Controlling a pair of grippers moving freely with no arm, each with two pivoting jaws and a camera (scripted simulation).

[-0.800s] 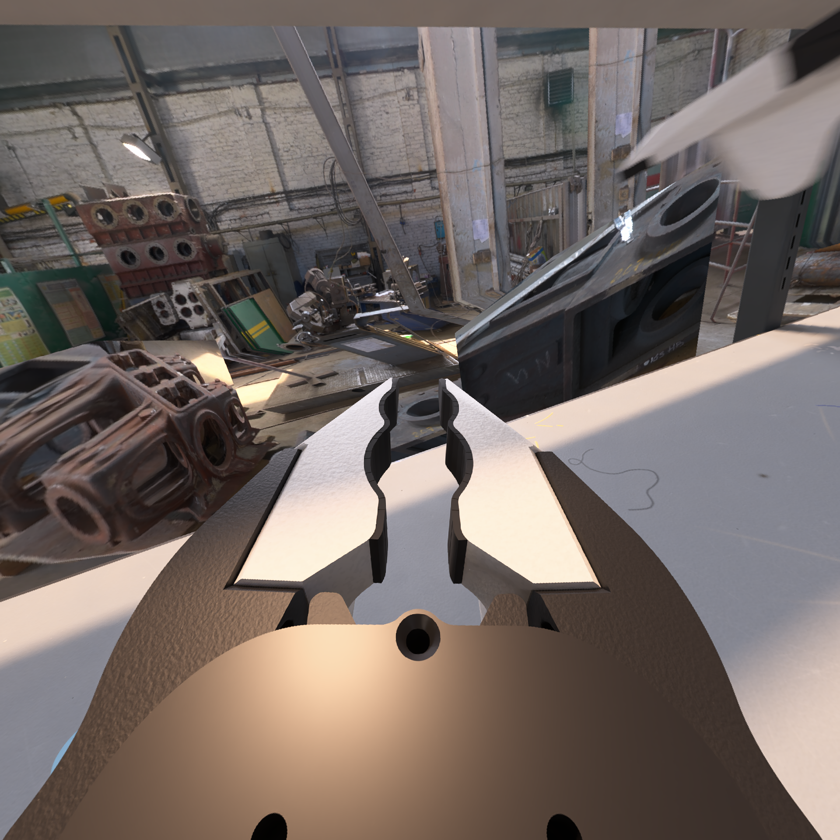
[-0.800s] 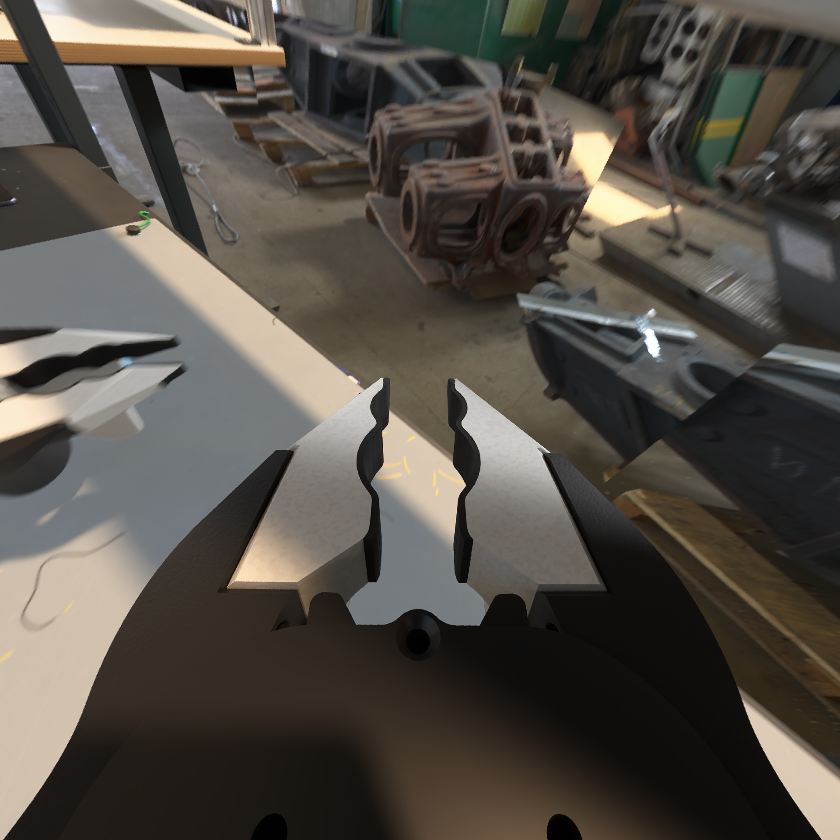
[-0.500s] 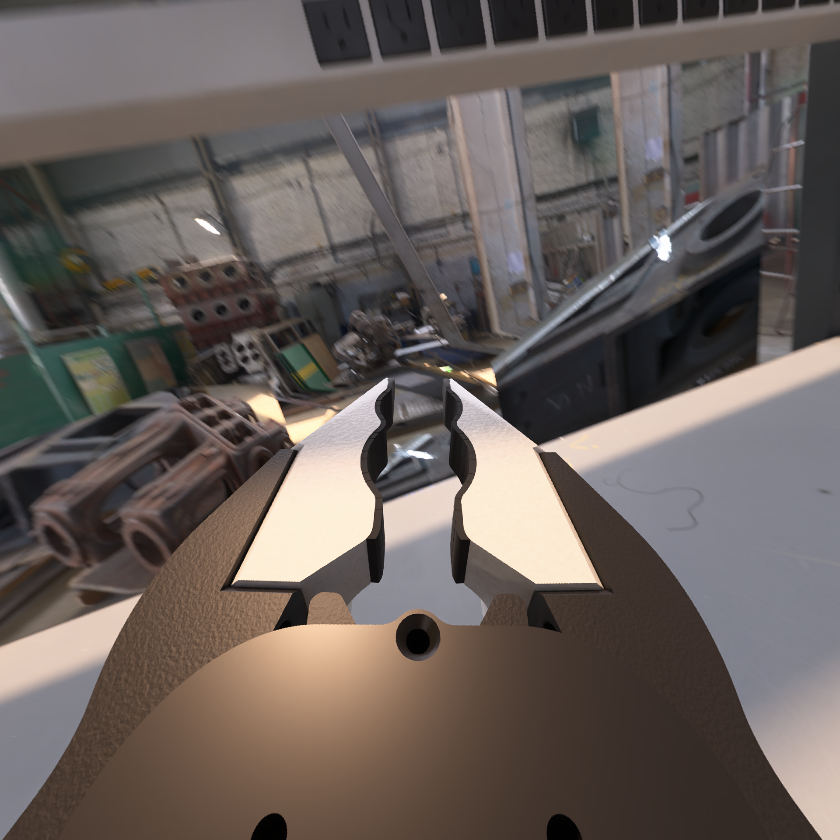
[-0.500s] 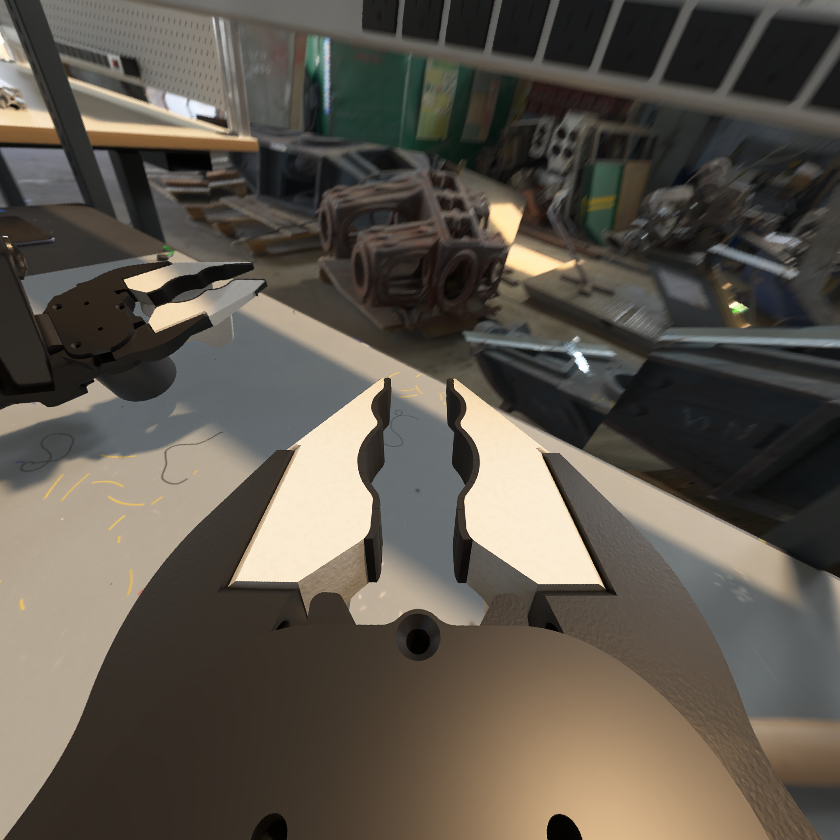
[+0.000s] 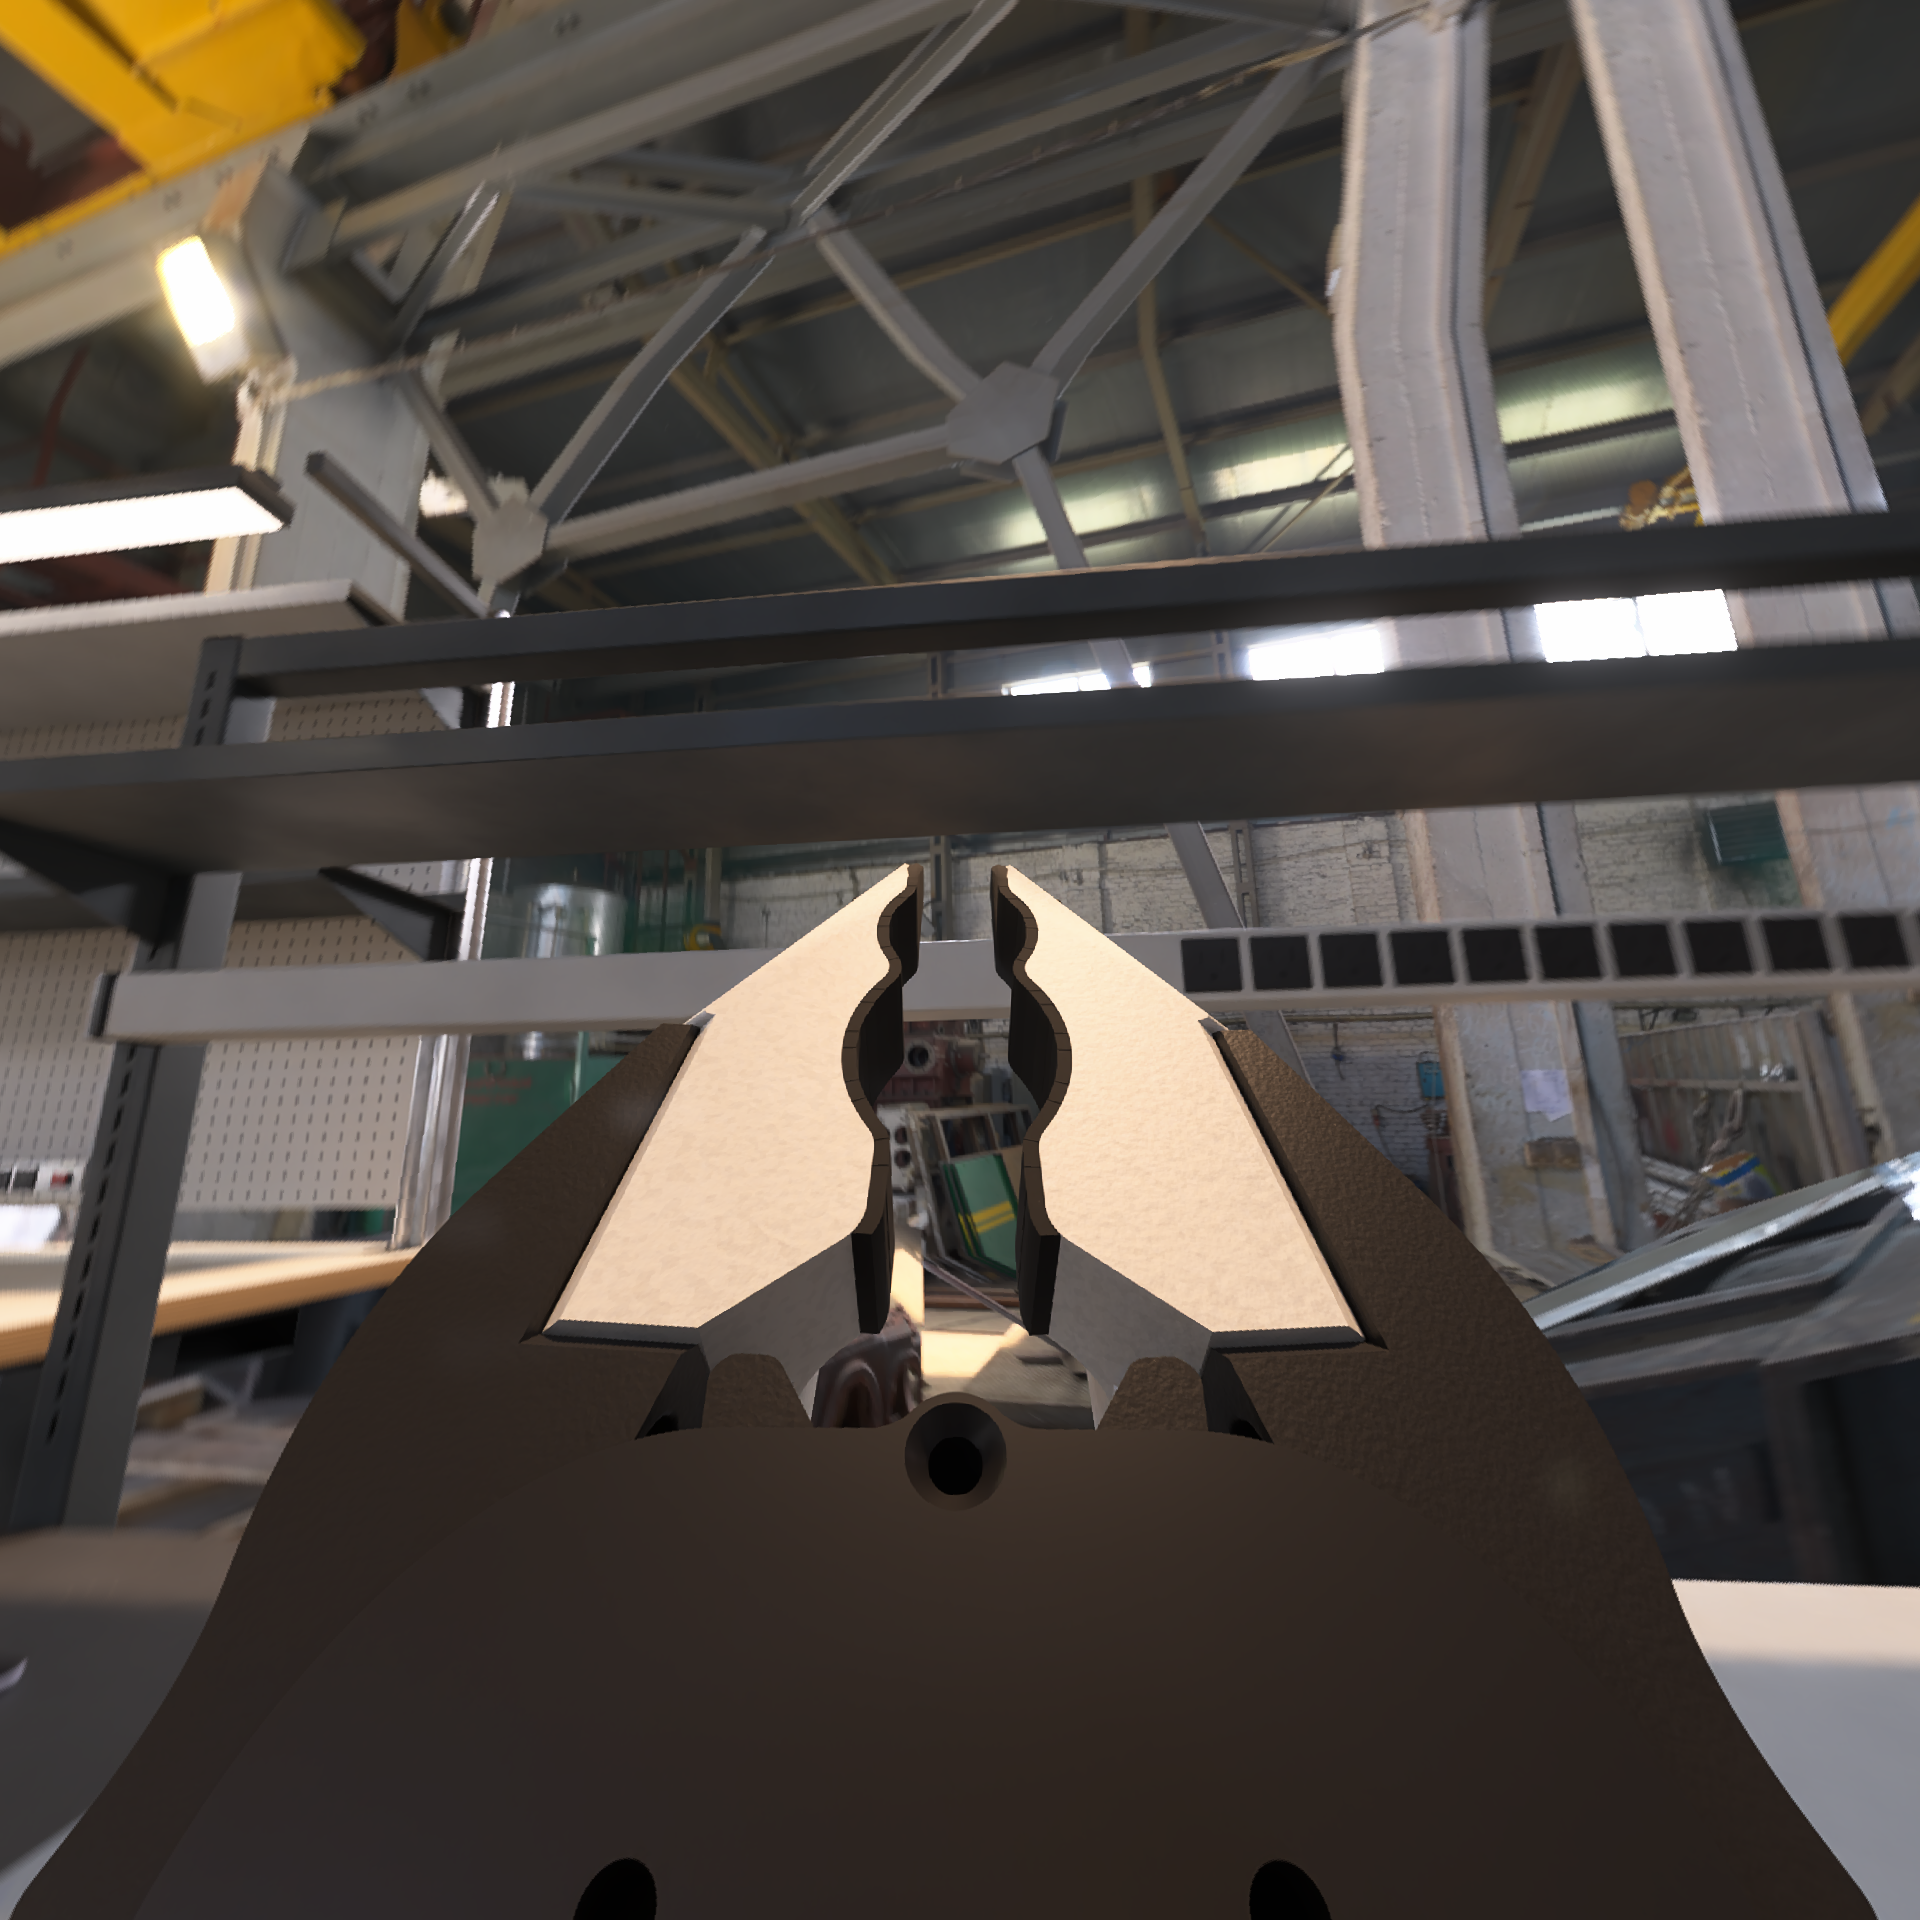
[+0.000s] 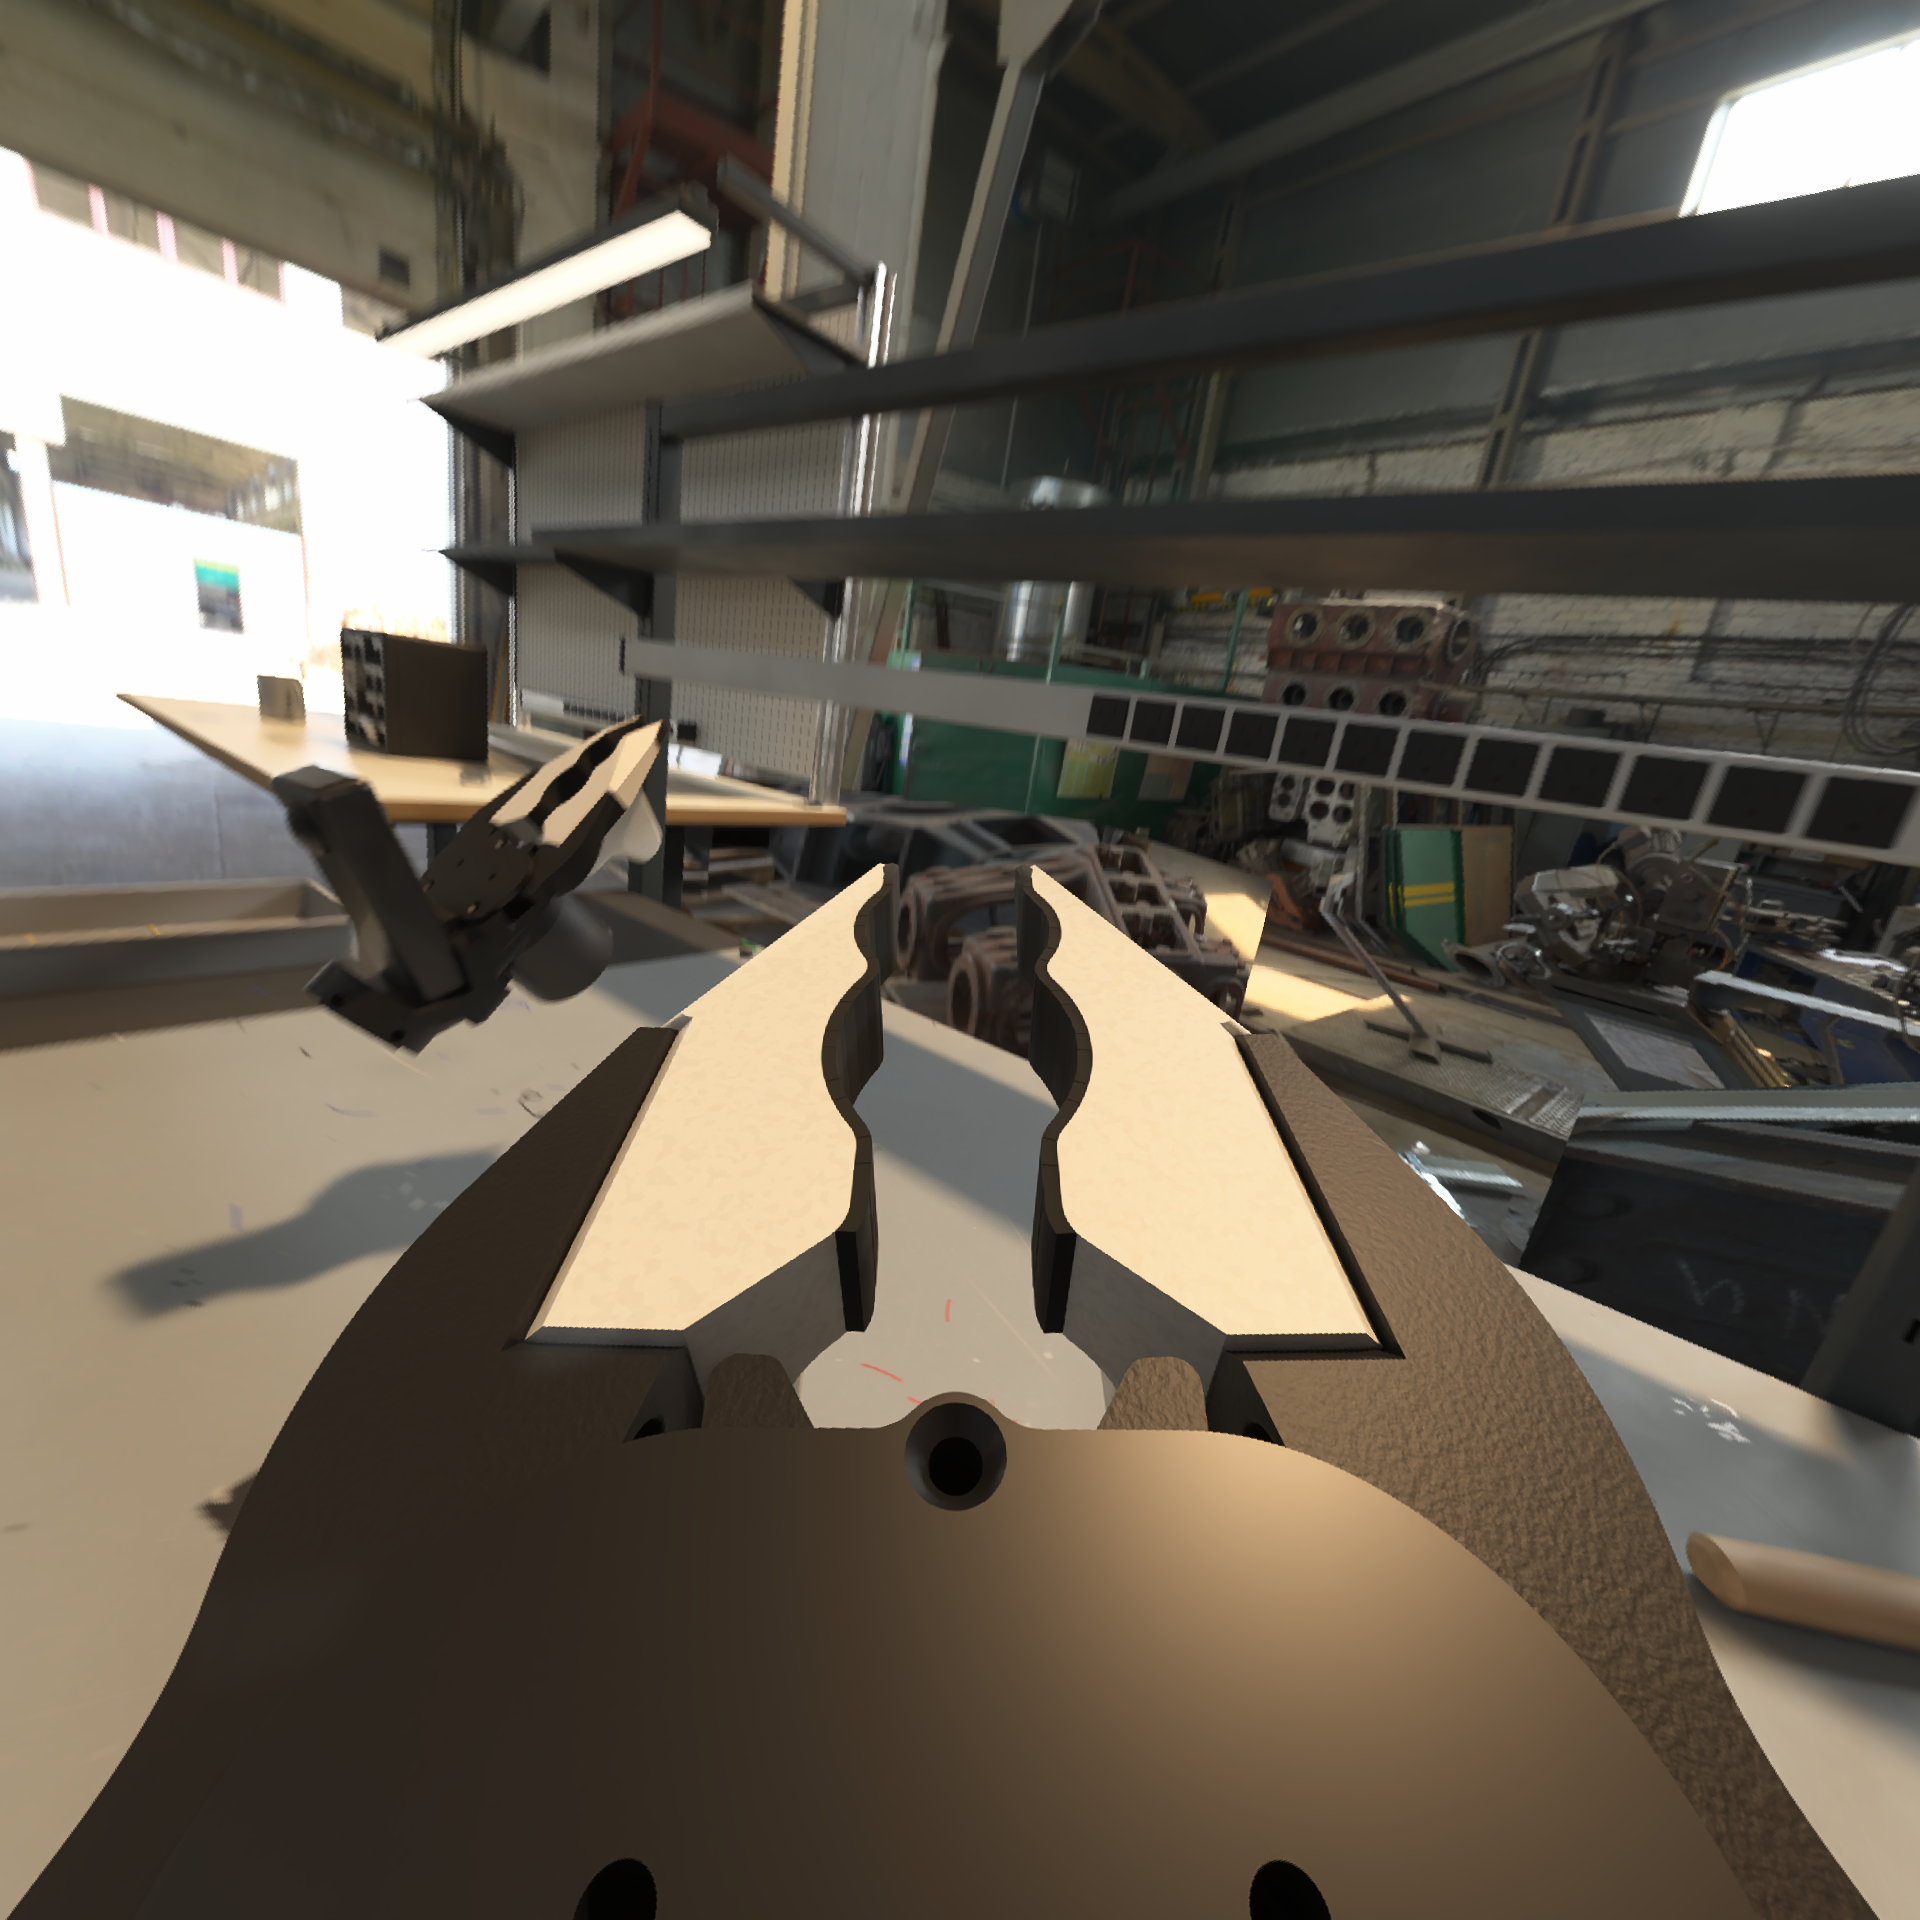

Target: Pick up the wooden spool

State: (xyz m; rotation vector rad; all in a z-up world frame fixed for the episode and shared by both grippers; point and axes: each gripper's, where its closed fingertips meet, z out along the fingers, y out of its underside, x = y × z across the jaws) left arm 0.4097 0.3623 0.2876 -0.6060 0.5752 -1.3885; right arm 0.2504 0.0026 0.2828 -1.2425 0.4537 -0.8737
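Observation:
A light wooden rounded piece, likely the wooden spool (image 6: 1808, 1600), lies on the grey table (image 6: 312, 1195) at the lower right edge of the right wrist view; only one end shows. My right gripper (image 6: 956, 883) is empty, its jaws a little apart, above the table with the piece to its right and behind the fingertips. My left gripper (image 5: 956, 883) is empty with a narrow gap between the jaws and points up at shelves. It also shows in the right wrist view (image 6: 634, 758), off the table at the left, tilted upward. No spool shows in the left wrist view.
Dark metal shelves (image 6: 1247, 540) and a grey strip with dark sockets (image 6: 1455, 748) hang over the table's far side. A corner of the table (image 5: 1818, 1714) shows at lower right of the left wrist view. Rusty machine castings (image 6: 1091, 935) stand on the floor beyond the table edge.
Both grippers have pitched upward; the left now faces shelves and roof instead of the table. The left gripper has risen off the table. The wooden piece shows a little more at the right.

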